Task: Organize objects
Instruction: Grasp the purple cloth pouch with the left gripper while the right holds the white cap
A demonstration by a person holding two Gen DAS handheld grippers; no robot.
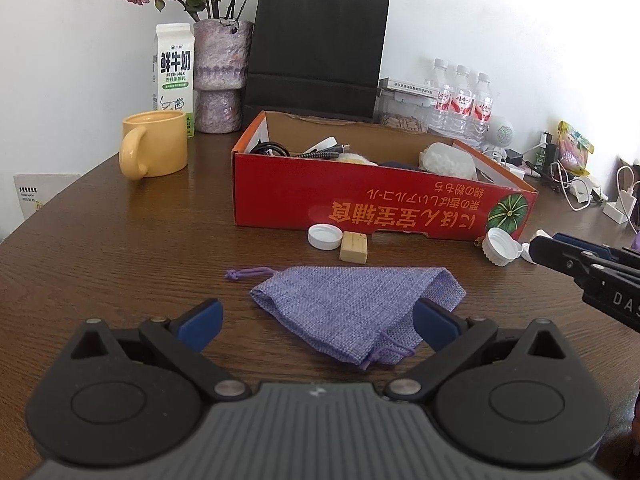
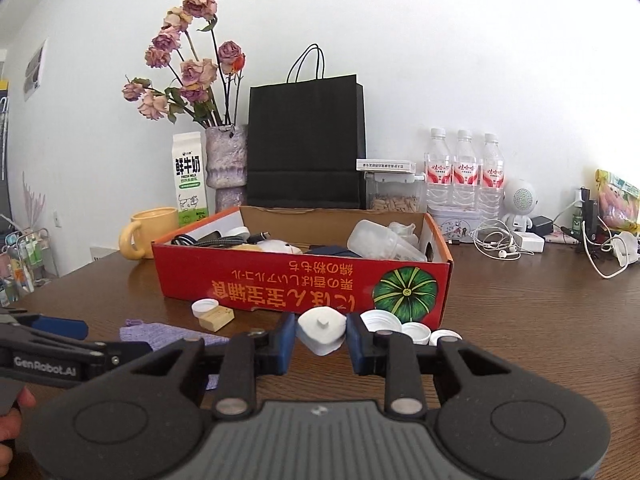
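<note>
Though pinched, cap (image 2: 321, 330) between pads (image 2: 282, 344)

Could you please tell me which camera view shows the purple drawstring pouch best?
The left wrist view: the purple drawstring pouch lies whole on the table between the open left gripper fingers. The right wrist view shows only one corner.

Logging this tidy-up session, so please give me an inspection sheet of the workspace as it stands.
Surface: brown wooden table.
Job's things: red box part filled; purple pouch, wooden block, white caps lie before it.
Clutter: yellow mug, milk carton, vase, black bag, water bottles.
Grippers: left tool open over the pouch; right tool closed on a white plastic piece.
Cables: white earphones and chargers at the right.
Surroundings: white wall.
</note>
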